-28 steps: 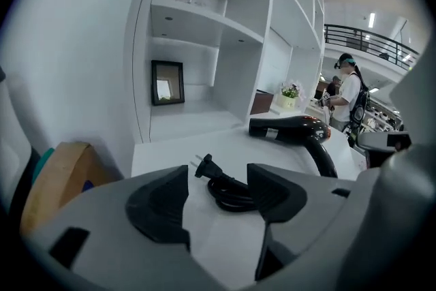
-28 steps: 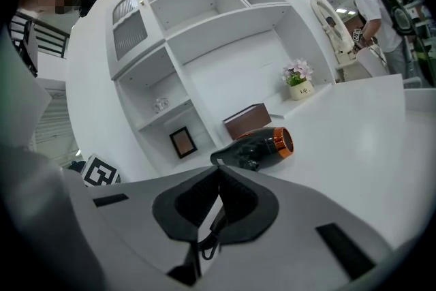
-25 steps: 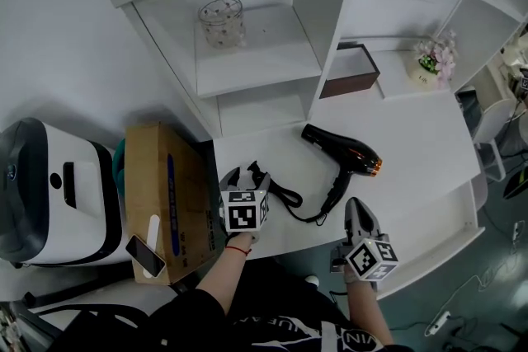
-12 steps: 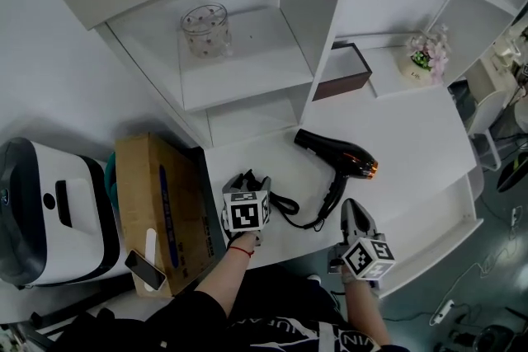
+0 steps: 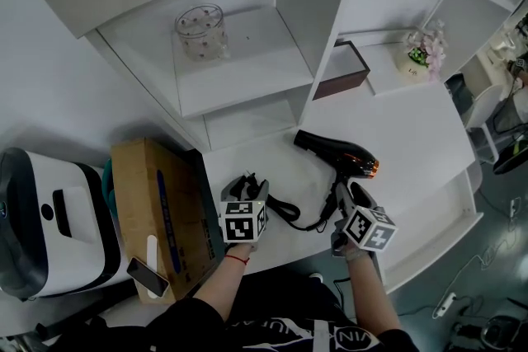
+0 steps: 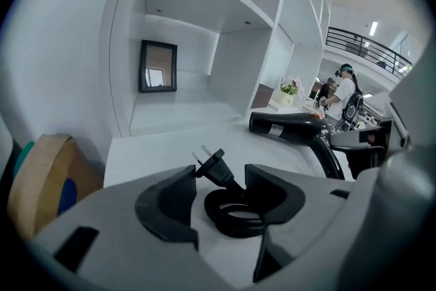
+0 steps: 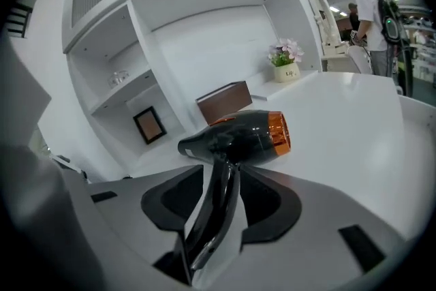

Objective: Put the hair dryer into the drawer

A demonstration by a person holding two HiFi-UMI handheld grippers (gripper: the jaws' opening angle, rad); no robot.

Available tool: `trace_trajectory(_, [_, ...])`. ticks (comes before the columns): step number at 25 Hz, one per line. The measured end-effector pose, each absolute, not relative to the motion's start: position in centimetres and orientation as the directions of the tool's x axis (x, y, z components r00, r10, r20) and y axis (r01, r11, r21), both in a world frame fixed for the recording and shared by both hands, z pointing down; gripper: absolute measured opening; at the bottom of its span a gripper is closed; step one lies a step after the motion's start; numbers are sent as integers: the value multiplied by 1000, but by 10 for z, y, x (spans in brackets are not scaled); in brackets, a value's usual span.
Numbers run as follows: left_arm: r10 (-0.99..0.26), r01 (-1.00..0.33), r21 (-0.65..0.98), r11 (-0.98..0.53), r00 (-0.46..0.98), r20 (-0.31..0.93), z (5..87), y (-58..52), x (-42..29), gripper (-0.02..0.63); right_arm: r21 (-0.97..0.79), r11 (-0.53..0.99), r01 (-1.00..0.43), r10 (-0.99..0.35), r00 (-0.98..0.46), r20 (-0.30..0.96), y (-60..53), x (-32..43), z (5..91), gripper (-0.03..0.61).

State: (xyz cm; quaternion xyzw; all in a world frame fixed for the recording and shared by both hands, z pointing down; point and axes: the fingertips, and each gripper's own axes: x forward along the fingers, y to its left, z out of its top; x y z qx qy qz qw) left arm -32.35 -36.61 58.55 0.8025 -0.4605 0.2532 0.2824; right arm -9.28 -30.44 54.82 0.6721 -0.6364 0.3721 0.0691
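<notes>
The black hair dryer [image 5: 342, 154] with an orange back end lies on the white desk [image 5: 412, 136], its handle pointing toward me. My right gripper [image 5: 346, 192] has its jaws opening, and the handle [image 7: 216, 208] runs between them with the body [image 7: 238, 136] just ahead. The dryer's black cable [image 5: 285, 210] loops left to a coil [image 6: 235, 211] and plug [image 6: 212, 167]. My left gripper [image 5: 246, 184] straddles that coil, its jaws closing around the plug [image 6: 212, 167] without pressing on it. No drawer shows in any view.
A cardboard box [image 5: 153, 210] with a phone [image 5: 147, 276] on it stands left of the desk, beside a white appliance [image 5: 41, 227]. The shelving holds a glass jar [image 5: 200, 30], a brown box [image 5: 342, 70] and a flower pot [image 5: 422, 53]. A picture frame [image 6: 158, 66] leans in a low cubby.
My right gripper has moved forward and down onto the dryer's handle, and its shut jaws have parted around it. The left gripper has stayed at the cable coil.
</notes>
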Motion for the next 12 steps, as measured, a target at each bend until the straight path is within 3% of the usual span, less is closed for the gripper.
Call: trace_trajectory(12, [-590, -808, 131, -574, 519, 618, 564, -360, -313, 233, -399, -306, -865, -669, -103, 736, -332, -89, 581, 196])
